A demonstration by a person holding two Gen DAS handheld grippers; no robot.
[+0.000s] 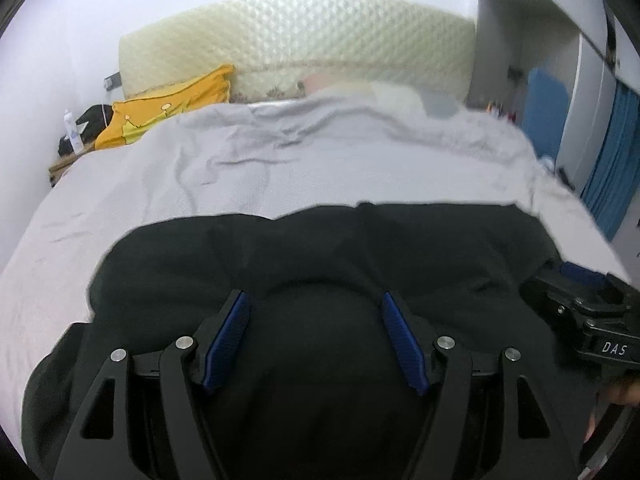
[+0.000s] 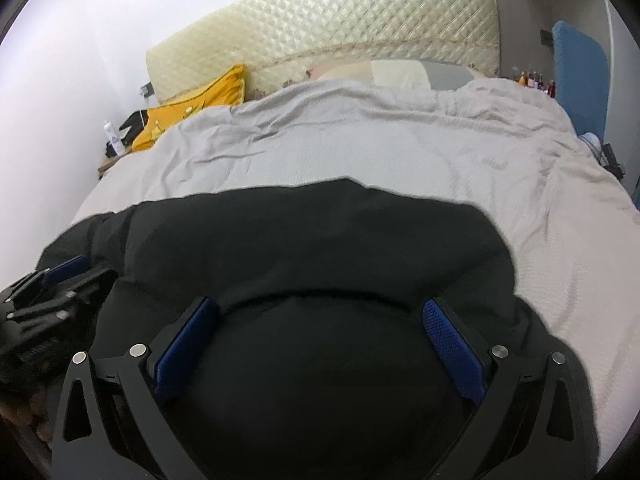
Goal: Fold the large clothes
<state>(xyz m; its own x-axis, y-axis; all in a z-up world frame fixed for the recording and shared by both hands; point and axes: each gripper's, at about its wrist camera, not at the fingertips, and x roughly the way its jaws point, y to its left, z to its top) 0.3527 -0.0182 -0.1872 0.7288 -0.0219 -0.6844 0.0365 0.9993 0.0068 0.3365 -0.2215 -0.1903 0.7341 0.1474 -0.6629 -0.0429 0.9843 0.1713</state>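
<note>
A large black garment (image 1: 304,248) lies spread on the near part of a bed covered with a light grey sheet (image 1: 240,168); it also fills the near half of the right wrist view (image 2: 320,240). My left gripper (image 1: 314,300) is open, its blue pads (image 1: 228,336) wide apart just above a rounded fold of the black cloth. My right gripper (image 2: 320,308) is open too, its blue pads (image 2: 452,348) spread over the black garment. Each gripper shows at the edge of the other's view, the right one (image 1: 580,308) and the left one (image 2: 52,280). Neither grips cloth.
A cream quilted headboard (image 1: 296,40) stands at the far end with pillows (image 1: 384,92) below it. A yellow cushion (image 1: 168,108) lies far left by a bedside table with a bottle (image 1: 74,132). A blue board (image 2: 580,76) and blue curtain (image 1: 612,160) are on the right.
</note>
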